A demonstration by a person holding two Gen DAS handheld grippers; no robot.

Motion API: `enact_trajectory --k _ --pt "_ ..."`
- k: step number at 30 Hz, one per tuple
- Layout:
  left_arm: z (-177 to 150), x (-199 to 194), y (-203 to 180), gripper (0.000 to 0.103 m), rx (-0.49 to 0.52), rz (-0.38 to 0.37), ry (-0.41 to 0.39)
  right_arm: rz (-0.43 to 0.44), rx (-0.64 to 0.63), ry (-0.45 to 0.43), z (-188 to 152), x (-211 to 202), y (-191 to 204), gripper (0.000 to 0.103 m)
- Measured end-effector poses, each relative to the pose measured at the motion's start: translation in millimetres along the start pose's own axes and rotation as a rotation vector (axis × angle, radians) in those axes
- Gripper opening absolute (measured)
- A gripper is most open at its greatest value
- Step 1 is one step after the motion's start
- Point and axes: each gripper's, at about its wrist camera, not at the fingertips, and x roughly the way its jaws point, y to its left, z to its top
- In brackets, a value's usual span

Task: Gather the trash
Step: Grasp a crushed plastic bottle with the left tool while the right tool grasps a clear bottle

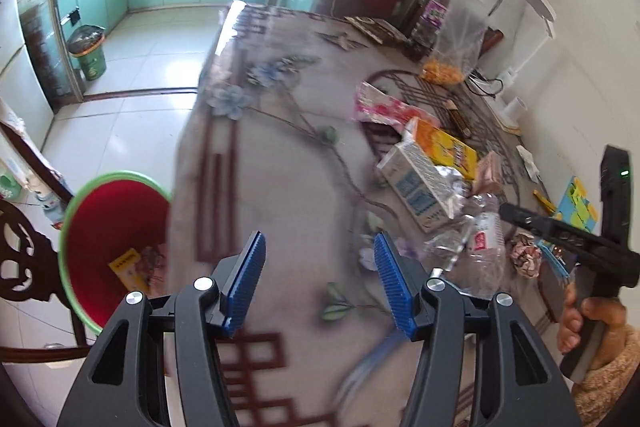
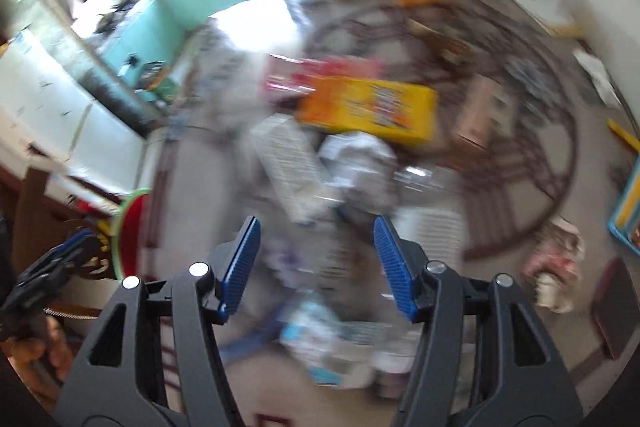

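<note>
My left gripper [image 1: 318,279] stands open over the patterned tablecloth [image 1: 280,163], with nothing between its blue pads. A red bin with a green rim [image 1: 116,227] stands on the floor beside the table's left edge, with a yellow box and other scraps inside. To the right lies a trash pile: white carton [image 1: 416,183], yellow box [image 1: 448,143], pink wrapper [image 1: 384,105], crushed clear bottle [image 1: 480,239], crumpled paper [image 1: 526,253]. The right wrist view is blurred. My right gripper [image 2: 316,255] is open above the pile, just short of the carton [image 2: 288,167] and yellow box [image 2: 368,109], gripping nothing.
A dark carved chair [image 1: 24,259] stands left of the bin. A clear bag of orange snacks [image 1: 452,39] and a bottle stand at the table's far right. A colourful book [image 1: 576,207] lies near the wall. A green bin [image 1: 88,55] sits on the kitchen floor.
</note>
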Motion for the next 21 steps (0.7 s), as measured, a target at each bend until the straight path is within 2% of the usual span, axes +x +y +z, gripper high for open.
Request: enact_trajectory --k 2,3,8,13,16,21 --pt "-4 16 -21 0.054 0.007 -0.026 0.034 -0.056 0.042 0.055 -3 16 -29 0.057" --pt "-6 27 -34 0.054 0.014 -0.037 0.052 -0.056 0.053 0.081 -5 24 -40 0.057" --pt "-13 64 -93 0.054 0.054 -0.081 0.109 -0.006 0.047 0.189 -15 56 -68 0.067" --pt "-22 91 -131 0.054 0.104 -0.079 0.162 0.076 0.002 0.256 -16 74 -78 0.06" --pt "-23 103 -141 0.054 0.098 -0.07 0.185 0.098 -0.006 0.254 -15 74 -85 0.06" --pt "-23 121 -154 0.054 0.105 -0.061 0.217 0.132 0.003 0.161 3 42 -102 0.06"
